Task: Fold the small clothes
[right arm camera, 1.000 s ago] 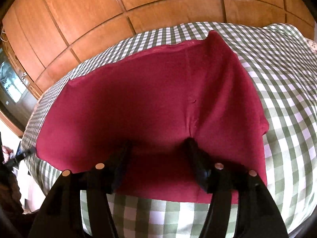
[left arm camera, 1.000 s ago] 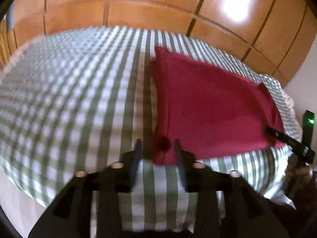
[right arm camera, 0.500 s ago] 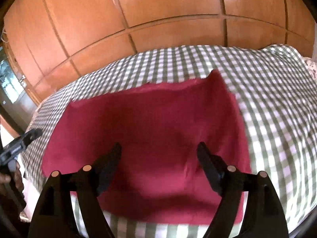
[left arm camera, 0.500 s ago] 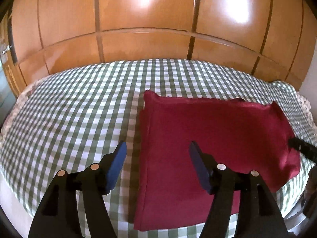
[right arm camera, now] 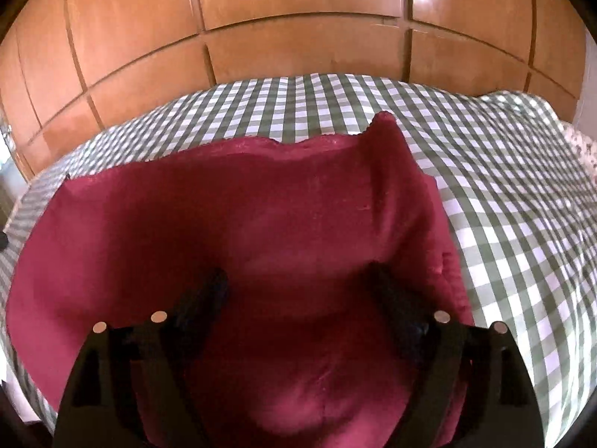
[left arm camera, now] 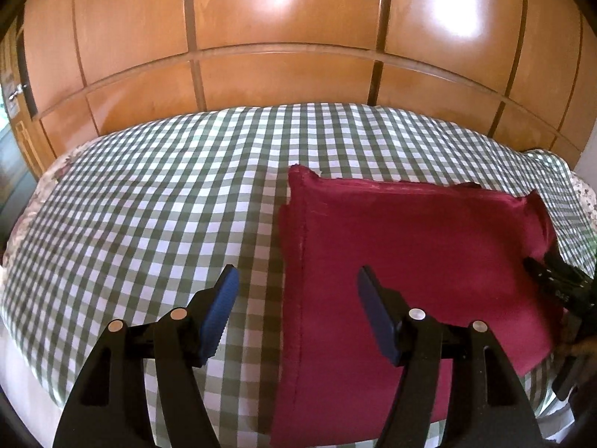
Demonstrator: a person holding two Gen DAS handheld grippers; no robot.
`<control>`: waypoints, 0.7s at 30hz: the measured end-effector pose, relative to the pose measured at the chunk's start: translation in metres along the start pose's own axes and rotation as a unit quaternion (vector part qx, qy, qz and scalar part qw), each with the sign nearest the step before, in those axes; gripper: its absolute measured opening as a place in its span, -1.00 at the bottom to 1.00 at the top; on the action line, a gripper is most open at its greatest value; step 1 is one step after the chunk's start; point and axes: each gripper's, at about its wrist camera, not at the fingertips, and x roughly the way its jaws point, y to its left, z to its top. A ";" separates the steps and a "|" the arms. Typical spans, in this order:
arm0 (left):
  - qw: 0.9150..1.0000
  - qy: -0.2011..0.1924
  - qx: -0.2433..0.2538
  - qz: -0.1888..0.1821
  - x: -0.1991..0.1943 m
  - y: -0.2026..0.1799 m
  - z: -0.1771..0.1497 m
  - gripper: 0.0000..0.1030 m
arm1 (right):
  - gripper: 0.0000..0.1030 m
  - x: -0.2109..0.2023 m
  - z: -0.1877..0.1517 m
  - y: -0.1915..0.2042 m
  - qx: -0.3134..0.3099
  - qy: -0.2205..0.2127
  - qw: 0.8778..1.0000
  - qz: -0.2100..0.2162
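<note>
One checked bedsheet (left arm camera: 141, 201) is lying below a wooden wall (left arm camera: 283, 18), and one red cloth (left arm camera: 418, 246) is lying folded flat on its right half. The left view is showing the left gripper (left arm camera: 294, 283) hovering spread over the cloth's left edge, with the right gripper's tip at the far corner. The right view is showing only the right gripper (right arm camera: 298, 283), spread above the cloth, holding nothing.

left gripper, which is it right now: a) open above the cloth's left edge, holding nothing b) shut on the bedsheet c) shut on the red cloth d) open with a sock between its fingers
a: the left gripper has its blue-padded fingers spread wide with nothing between them, and the left edge of the red cloth lies in the gap on the checked bedsheet.
</note>
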 end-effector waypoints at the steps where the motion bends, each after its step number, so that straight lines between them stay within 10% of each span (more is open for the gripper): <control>1: 1.000 0.000 0.000 -0.001 0.001 0.000 0.000 0.26 | 0.60 -0.001 0.000 0.000 -0.002 -0.001 1.000 -0.002; 21: 0.998 0.037 -0.016 -0.038 0.044 0.006 0.008 -0.05 | 0.60 0.003 -0.003 0.004 -0.004 -0.012 1.000 -0.012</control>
